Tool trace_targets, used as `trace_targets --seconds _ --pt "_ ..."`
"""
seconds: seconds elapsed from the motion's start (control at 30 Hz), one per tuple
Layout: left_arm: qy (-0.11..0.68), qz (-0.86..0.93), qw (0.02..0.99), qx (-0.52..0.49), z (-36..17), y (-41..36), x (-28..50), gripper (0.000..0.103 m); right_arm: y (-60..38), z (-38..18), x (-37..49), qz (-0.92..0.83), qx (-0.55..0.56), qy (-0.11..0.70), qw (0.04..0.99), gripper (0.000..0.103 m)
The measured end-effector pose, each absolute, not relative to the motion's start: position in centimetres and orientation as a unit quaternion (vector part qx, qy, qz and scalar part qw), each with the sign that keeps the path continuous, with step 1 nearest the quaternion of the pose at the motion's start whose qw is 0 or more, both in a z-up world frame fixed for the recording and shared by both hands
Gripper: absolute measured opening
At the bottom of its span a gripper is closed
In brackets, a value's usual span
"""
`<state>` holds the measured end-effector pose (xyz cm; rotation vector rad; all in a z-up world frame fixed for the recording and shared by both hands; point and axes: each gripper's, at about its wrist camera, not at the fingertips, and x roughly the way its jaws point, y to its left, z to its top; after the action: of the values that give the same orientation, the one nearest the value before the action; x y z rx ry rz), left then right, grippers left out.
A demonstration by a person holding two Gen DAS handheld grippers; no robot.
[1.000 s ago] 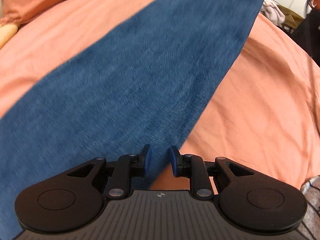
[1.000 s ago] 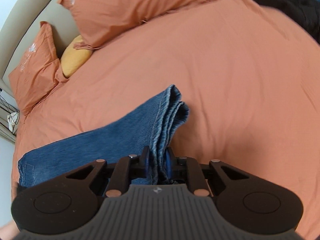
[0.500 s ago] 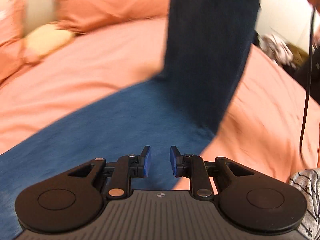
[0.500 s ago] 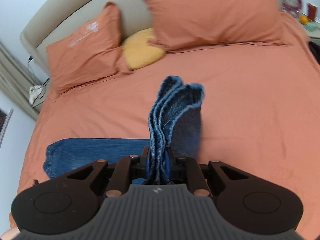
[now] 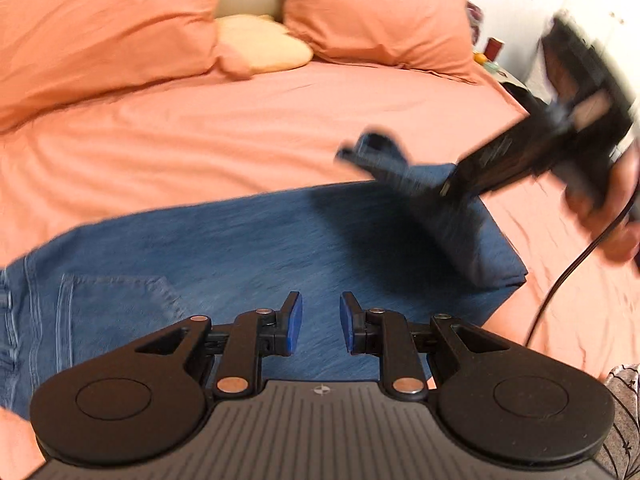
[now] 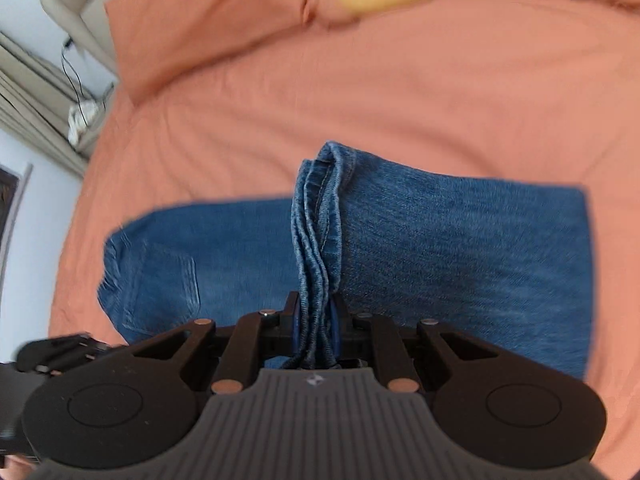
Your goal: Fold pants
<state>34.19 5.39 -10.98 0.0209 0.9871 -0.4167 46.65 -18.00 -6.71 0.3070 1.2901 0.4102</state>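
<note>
One pair of jeans (image 6: 460,240) lies on the orange bed (image 6: 360,92), legs doubled over toward the pocket end, so the lengthwise fold looks about halfway done. Nearest, the right gripper (image 6: 316,320) has its fingers clamped on the stacked hems, not yet laid down; the left gripper (image 5: 320,324) hovers over the denim, fingers narrowly apart and empty. Farther back sit two orange pillows (image 5: 100,32) and one yellow cushion (image 5: 260,44).
</note>
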Motion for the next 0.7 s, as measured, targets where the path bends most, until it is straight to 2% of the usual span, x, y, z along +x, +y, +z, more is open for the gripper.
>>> trace_targets --seconds 0.27,0.4,0.43,0.63,0.7 --pt "0.484 -0.206 0.849 -0.047 -11.1 9.8 34.6 0.028 -12.5 -14.8 46.9 0.174 0.107 0.646 0.735 0.012" --pt "0.488 -0.207 0.845 -0.072 -11.7 10.1 34.8 0.037 -12.1 -15.6 47.0 0.179 0.118 0.650 0.729 0.031" --pt "0.489 -0.210 0.843 -0.075 -11.9 10.0 34.9 0.037 -12.2 -15.4 47.0 0.185 0.123 0.648 0.729 0.032" --pt "0.493 -0.194 0.846 -0.054 -12.4 10.2 34.6 0.038 -13.7 -12.3 46.8 0.201 0.085 0.623 0.751 0.032" --pt "0.495 -0.175 0.850 -0.048 -12.2 11.1 34.4 0.038 -14.2 -11.8 46.5 0.199 0.062 0.619 0.757 0.019"
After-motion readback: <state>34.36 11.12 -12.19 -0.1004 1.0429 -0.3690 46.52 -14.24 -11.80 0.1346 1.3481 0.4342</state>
